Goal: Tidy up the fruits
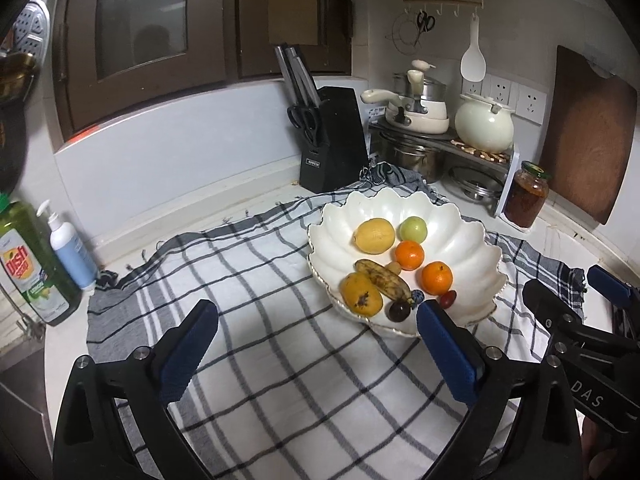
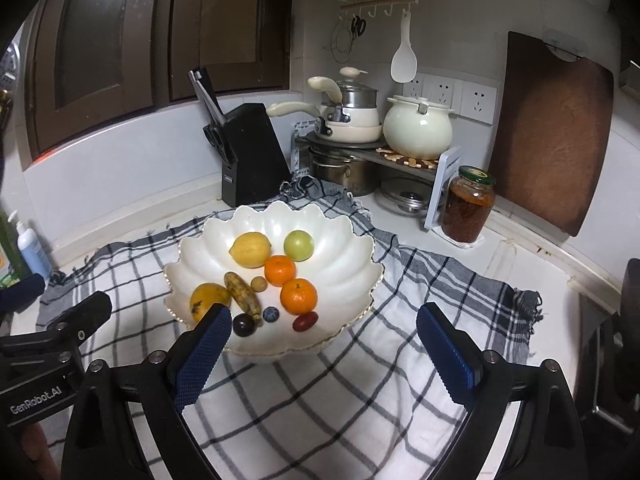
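Beside checked cloth (image 1: 256, 320), bottle (image 1: 30, 264) reads "Dish."

In the right wrist view, the mango (image 2: 208, 298) was partly covered by a fingertip (image 2: 208, 344) of the right hand-held gripper. At the surface's left edge, the green dish-soap bottle (image 2: 8, 256) was cut off by the picture's edge. The small round fruit (image 2: 258, 283) beside the banana (image 2: 240, 294) was too small to be identified.
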